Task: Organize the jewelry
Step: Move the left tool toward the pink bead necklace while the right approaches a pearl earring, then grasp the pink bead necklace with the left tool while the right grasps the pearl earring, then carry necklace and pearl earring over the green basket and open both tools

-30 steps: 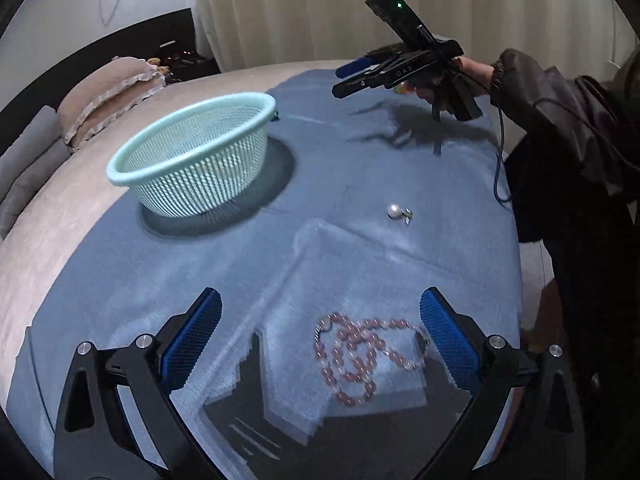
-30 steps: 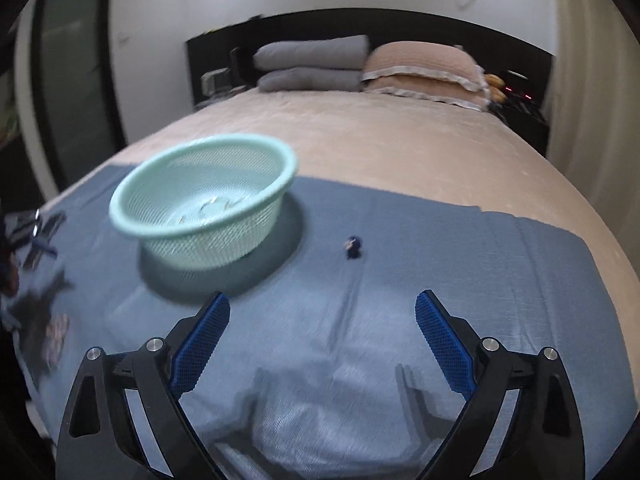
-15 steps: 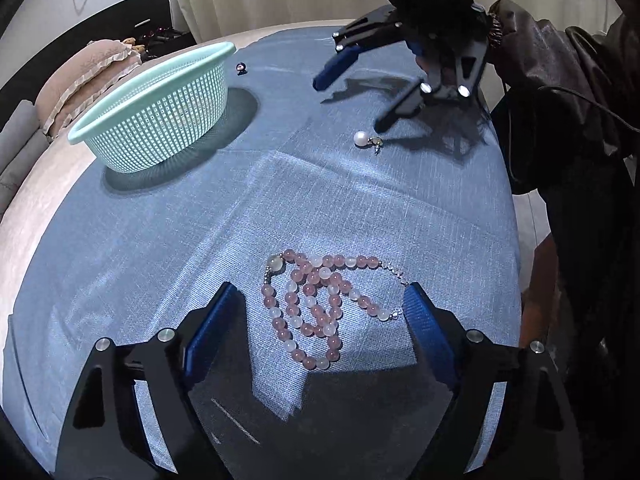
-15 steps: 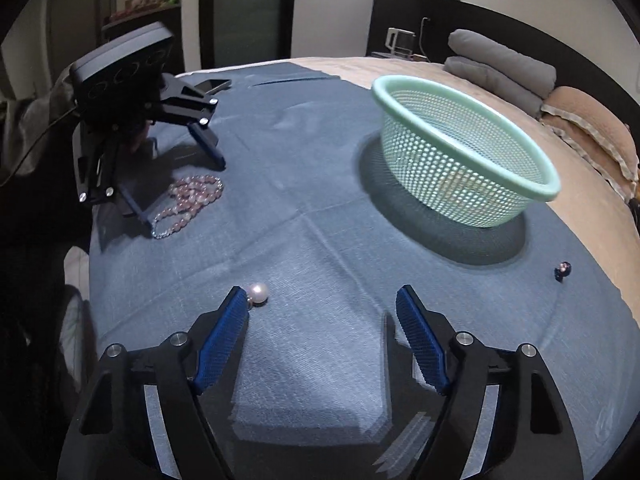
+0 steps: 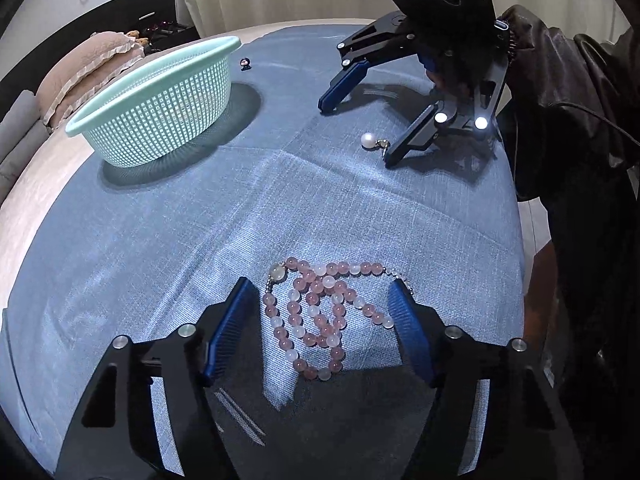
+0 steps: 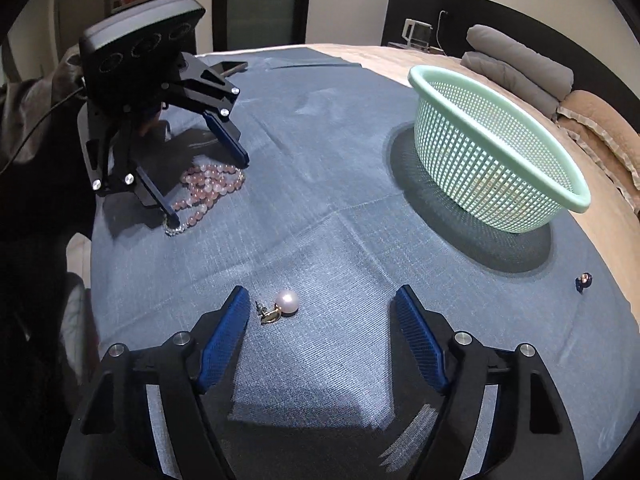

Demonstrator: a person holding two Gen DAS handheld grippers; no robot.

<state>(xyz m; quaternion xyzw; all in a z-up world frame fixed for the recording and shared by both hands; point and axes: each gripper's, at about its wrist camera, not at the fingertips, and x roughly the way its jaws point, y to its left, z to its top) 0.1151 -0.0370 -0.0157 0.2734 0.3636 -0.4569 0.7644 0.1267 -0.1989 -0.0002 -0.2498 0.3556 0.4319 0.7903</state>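
A pink and white bead necklace (image 5: 320,312) lies bunched on the blue cloth between the open jaws of my left gripper (image 5: 322,320), which is low over it; it also shows in the right wrist view (image 6: 208,188). A pearl earring (image 6: 282,305) with a gold clip lies between the open jaws of my right gripper (image 6: 322,320), close to the left finger (image 6: 224,332); it also shows in the left wrist view (image 5: 370,141). A small dark earring (image 6: 584,280) lies right of the mint mesh basket (image 6: 492,148).
The blue cloth (image 5: 200,216) covers part of a beige bed with pillows (image 6: 520,60) at the head. The basket also shows in the left wrist view (image 5: 156,108), with the dark earring (image 5: 245,63) behind it. The person's dark sleeve (image 5: 560,92) is at the right.
Both grippers have come down closer to the cloth. The necklace now sits between the left jaws, and the pearl earring now sits between the right jaws. Both stay open.
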